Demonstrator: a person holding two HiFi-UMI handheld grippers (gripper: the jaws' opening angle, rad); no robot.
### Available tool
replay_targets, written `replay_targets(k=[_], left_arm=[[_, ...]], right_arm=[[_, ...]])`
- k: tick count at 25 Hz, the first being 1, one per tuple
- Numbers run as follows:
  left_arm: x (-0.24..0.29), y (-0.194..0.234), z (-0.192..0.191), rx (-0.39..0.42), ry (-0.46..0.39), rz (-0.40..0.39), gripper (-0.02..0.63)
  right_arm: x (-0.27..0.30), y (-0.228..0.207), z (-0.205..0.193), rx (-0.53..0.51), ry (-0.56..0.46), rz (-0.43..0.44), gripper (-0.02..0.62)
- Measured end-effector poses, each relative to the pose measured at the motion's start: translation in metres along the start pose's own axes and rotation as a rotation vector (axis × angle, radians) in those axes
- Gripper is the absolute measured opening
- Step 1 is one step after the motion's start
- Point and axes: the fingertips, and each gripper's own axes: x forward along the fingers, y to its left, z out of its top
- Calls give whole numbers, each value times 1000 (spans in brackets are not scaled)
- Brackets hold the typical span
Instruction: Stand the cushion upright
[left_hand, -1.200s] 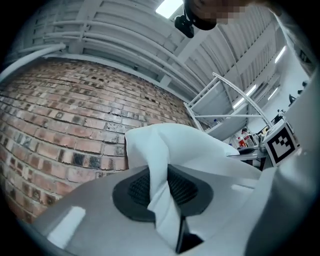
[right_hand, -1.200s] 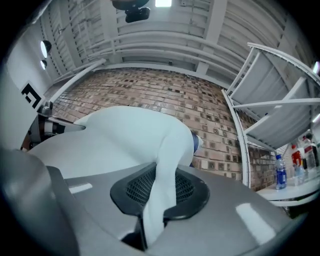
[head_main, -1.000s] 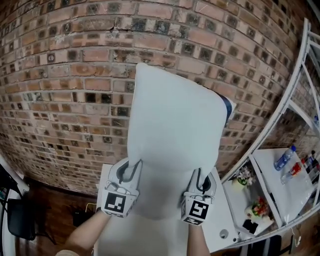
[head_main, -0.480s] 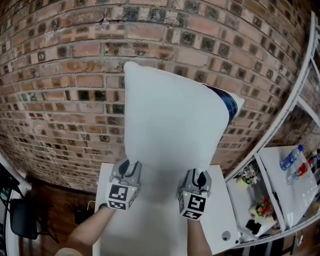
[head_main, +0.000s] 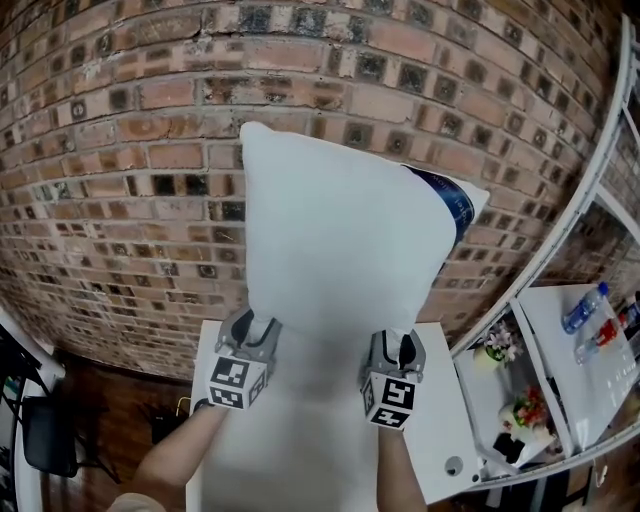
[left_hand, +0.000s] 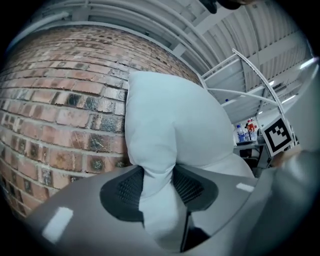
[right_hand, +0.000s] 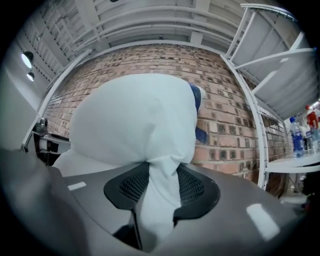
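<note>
A big white cushion (head_main: 340, 240) stands on end on the white table (head_main: 445, 420), leaning against the brick wall (head_main: 120, 150). My left gripper (head_main: 250, 335) holds its lower left edge and my right gripper (head_main: 395, 345) its lower right edge. In the left gripper view a fold of cushion (left_hand: 170, 130) cloth is still pinched between the pads of the left gripper (left_hand: 157, 187). The right gripper (right_hand: 162, 187) likewise has a fold of the cushion (right_hand: 135, 120) squeezed between its pads. Both pairs of jaws have just been opening. A dark blue thing (head_main: 447, 205) peeks out behind the cushion's top right corner.
A white metal rack (head_main: 590, 200) stands at the right, with bottles (head_main: 580, 310) and small items on its shelf. A round hole (head_main: 455, 465) marks the table's right corner. Dark wooden floor (head_main: 100, 420) and a black chair (head_main: 35, 440) lie at the lower left.
Both grippers have come down with the cushion, and its bottom edge has settled lower, on the table. The cushion leans closer to the wall.
</note>
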Motion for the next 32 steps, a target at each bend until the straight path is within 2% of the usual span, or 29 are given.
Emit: replay_targets(k=[6, 22, 32], left_arm=[[-20, 5, 0, -29, -11, 24, 187], [-53, 5, 1, -80, -6, 67, 186], [-71, -5, 3, -95, 5, 8, 186]], right_arm=[[-15, 1, 3, 15, -13, -3, 188], [-51, -2, -2, 18, -7, -10, 222], [-77, 8, -1, 26, 24, -67, 212]])
